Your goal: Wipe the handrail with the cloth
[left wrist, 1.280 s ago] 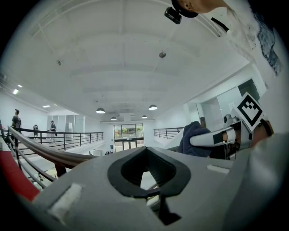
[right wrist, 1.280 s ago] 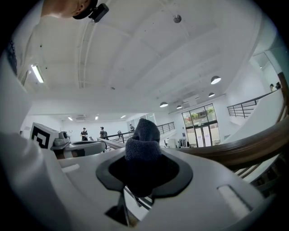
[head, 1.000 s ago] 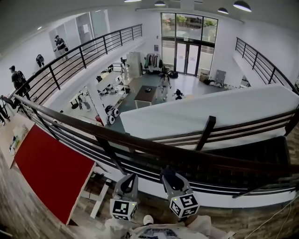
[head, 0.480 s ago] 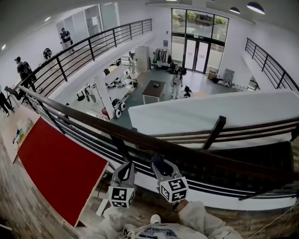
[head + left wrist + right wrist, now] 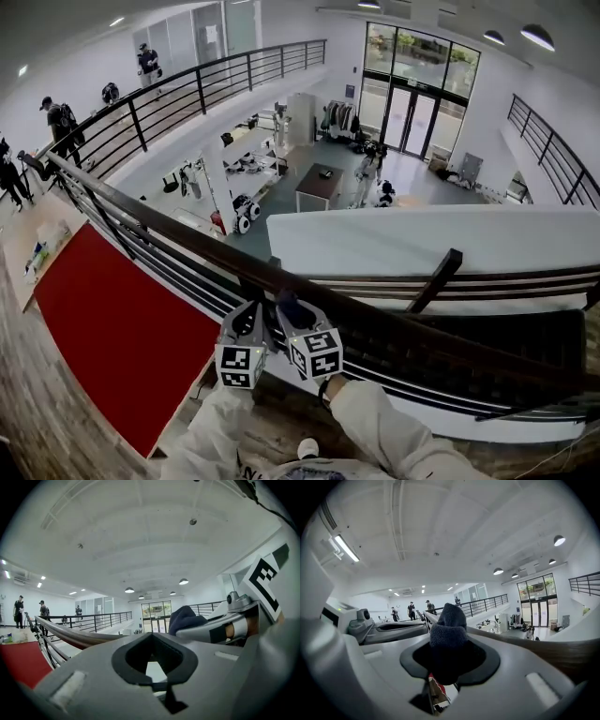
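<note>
A dark wooden handrail (image 5: 169, 230) runs from upper left to lower right on black metal bars. My right gripper (image 5: 291, 309) is shut on a dark blue cloth (image 5: 286, 300), which sits at the rail's near side. The right gripper view has the cloth (image 5: 447, 620) bunched between the jaws of the right gripper (image 5: 450, 660), with the handrail (image 5: 548, 651) to its right. My left gripper (image 5: 249, 317) hangs just left of it by the rail, shut and empty. The left gripper view shows the left gripper (image 5: 152, 657), the cloth (image 5: 185, 618) and the handrail (image 5: 75, 637).
Beyond the rail the floor drops to a lower hall with tables and a white block (image 5: 422, 244). A red surface (image 5: 112, 328) lies below left. Several people (image 5: 58, 127) stand on the far-left walkway. A slanted black post (image 5: 433, 279) supports the rail to the right.
Both grippers have slid left along the handrail, the right one carrying the cloth. The left gripper now sits closer to the right one.
</note>
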{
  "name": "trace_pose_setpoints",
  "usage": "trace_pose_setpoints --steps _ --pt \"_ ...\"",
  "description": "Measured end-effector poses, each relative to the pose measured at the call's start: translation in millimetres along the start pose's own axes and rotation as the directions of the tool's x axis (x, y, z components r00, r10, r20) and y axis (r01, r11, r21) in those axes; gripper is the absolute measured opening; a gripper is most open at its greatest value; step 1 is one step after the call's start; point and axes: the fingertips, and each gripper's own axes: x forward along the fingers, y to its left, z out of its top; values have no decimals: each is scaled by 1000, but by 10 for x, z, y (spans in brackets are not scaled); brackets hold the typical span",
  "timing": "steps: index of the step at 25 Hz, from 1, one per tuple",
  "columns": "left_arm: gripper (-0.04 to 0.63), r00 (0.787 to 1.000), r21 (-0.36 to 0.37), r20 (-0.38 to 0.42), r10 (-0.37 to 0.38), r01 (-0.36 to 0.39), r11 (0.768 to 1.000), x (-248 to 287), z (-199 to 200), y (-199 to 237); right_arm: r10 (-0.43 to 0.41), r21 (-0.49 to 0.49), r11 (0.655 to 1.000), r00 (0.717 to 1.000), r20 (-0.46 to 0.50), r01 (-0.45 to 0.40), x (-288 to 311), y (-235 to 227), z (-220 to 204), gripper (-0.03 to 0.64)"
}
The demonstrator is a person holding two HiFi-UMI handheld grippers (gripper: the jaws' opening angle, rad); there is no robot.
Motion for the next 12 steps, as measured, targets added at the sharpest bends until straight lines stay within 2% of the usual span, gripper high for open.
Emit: trace_pose_setpoints --steps 8,12 --pt "-6 998 15 -34 60 -59 998 342 93 527 36 8 999 998 -46 -36 697 221 168 111" --pt "-6 995 7 -71 72 -72 997 488 51 653 20 31 999 995 -97 -17 925 236 153 110"
